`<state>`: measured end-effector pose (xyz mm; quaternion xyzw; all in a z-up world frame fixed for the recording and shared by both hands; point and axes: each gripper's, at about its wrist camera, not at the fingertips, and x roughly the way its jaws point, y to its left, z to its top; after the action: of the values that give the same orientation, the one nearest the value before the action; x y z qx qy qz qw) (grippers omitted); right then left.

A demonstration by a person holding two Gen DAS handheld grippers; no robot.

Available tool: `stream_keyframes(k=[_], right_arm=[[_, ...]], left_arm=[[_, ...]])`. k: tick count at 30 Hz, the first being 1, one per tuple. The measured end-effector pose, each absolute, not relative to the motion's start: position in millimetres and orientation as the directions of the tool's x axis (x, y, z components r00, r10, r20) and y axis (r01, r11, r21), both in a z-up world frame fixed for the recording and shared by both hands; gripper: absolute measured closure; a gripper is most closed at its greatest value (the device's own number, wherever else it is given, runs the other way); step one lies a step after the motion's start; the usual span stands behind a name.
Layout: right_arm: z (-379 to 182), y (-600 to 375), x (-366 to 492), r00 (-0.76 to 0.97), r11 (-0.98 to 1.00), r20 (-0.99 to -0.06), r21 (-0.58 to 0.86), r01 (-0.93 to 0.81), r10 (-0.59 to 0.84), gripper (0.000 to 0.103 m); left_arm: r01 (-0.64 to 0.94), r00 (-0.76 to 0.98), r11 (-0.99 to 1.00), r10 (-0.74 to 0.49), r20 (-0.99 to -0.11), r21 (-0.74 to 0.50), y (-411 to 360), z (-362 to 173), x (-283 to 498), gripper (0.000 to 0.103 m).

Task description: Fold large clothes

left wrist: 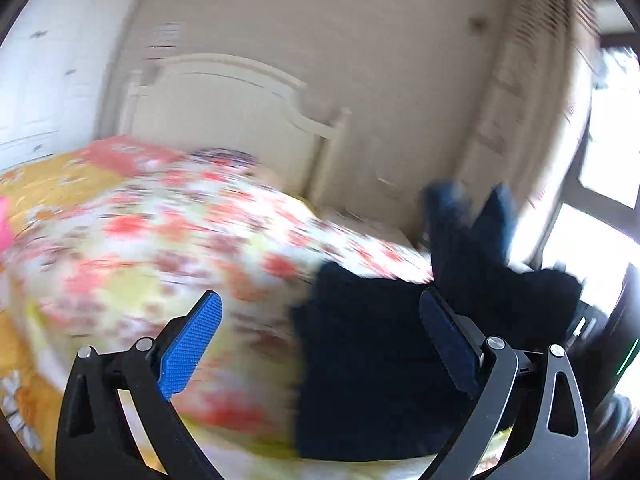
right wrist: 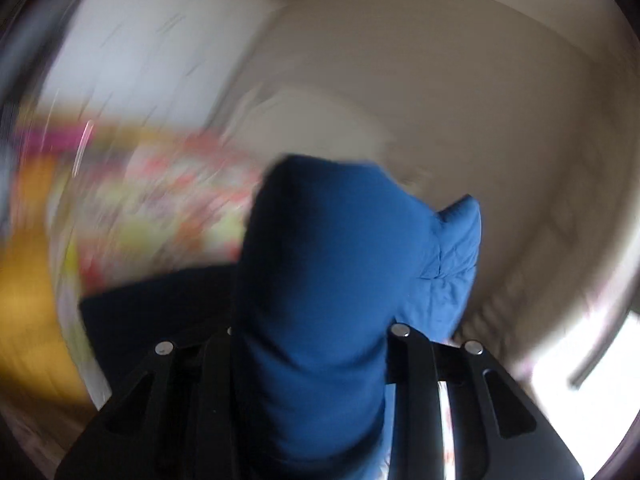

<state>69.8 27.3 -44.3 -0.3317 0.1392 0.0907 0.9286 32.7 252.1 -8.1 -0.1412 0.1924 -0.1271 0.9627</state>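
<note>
A dark blue garment lies bunched on the floral bedspread, partly lifted at its right end. My left gripper is open and empty, its blue pads spread wide just before the garment's near edge. In the right wrist view my right gripper is shut on the blue garment, which bulges up between the jaws and hides the fingertips. Both views are motion-blurred.
A white headboard and cream wall stand behind the bed. A white wardrobe is at the left. A bright window is at the right. An orange sheet covers the bed's far left.
</note>
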Motion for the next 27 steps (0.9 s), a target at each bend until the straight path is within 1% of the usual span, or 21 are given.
stream_keyframes(k=[1,2,3,5,7,10,12,13,14,15,17,19,21,22,23,24,25,26,27], right_arm=[[-66,54,76,0.932,0.694,-0.355,-0.653,-0.303,0.073,0.07],[-100,85,84,0.911,0.588,-0.41,-0.725,-0.359,0.05,0.066],[-125,103,84,0.905,0.515,-0.425,-0.772,-0.374,0.021,0.065],[-159,126,81,0.944,0.396,-0.328,-0.872,-0.287,-0.038,0.068],[-152,121,84,0.93,0.45,-0.365,-0.837,-0.311,-0.038,0.067],[-149,115,83,0.93,0.475,-0.367,-0.823,-0.312,-0.026,0.065],[-153,116,82,0.936,0.46,-0.349,-0.837,-0.296,-0.033,0.065],[-154,118,76,0.938,0.459,-0.344,-0.839,-0.293,-0.031,0.065],[-153,118,75,0.94,0.463,-0.341,-0.838,-0.291,-0.027,0.064],[-153,117,74,0.942,0.47,-0.336,-0.834,-0.289,-0.018,0.062],[-153,116,74,0.945,0.479,-0.327,-0.83,-0.284,-0.006,0.059],[-153,116,70,0.947,0.482,-0.322,-0.827,-0.288,0.013,0.054],[-151,111,62,0.944,0.486,-0.328,-0.818,-0.308,0.047,0.046],[-148,108,56,0.937,0.49,-0.342,-0.805,-0.334,0.077,0.042],[-142,102,46,0.921,0.496,-0.37,-0.781,-0.38,0.123,0.035],[-136,96,39,0.903,0.505,-0.398,-0.752,-0.423,0.164,0.03],[-126,85,28,0.871,0.529,-0.432,-0.696,-0.486,0.233,0.03],[-117,76,22,0.852,0.555,-0.444,-0.649,-0.52,0.278,0.031],[-102,59,14,0.825,0.601,-0.451,-0.57,-0.56,0.341,0.032]], left_arm=[[0.171,0.9,0.933,-0.279,-0.336,-0.317,259,-7,30,0.008],[0.159,0.903,0.938,-0.265,-0.34,-0.309,263,-7,28,0.008],[0.159,0.901,0.94,-0.264,-0.345,-0.303,263,-7,26,0.007],[0.176,0.891,0.943,-0.274,-0.361,-0.281,256,-6,22,0.007],[0.23,0.872,0.943,-0.31,-0.38,-0.242,240,-2,28,0.007],[0.329,0.837,0.931,-0.365,-0.408,-0.159,207,15,50,0.005],[0.46,0.773,0.884,-0.446,-0.451,-0.086,165,35,82,0.004],[0.517,0.732,0.854,-0.477,-0.486,-0.058,141,42,99,0.004],[0.549,0.705,0.835,-0.486,-0.516,-0.037,124,42,115,0.004],[0.58,0.676,0.814,-0.48,-0.56,0.002,101,40,136,0.004],[0.586,0.647,0.807,-0.416,-0.639,0.068,66,24,178,0.004],[0.568,0.604,0.819,-0.35,-0.716,0.078,48,-3,218,0.004],[0.547,0.606,0.826,-0.275,-0.747,0.14,42,-34,243,0.004],[0.555,0.596,0.82,-0.274,-0.754,0.14,46,-56,256,0.004],[0.561,0.579,0.826,-0.336,-0.743,0.064,58,-67,262,0.004],[0.539,0.575,0.842,-0.365,-0.732,0.003,69,-74,266,0.004],[0.519,0.577,0.854,-0.372,-0.727,-0.026,78,-78,269,0.004],[0.5,0.597,0.866,-0.365,-0.715,-0.025,86,-83,267,0.004],[0.491,0.611,0.871,-0.354,-0.708,-0.012,90,-84,263,0.004]])
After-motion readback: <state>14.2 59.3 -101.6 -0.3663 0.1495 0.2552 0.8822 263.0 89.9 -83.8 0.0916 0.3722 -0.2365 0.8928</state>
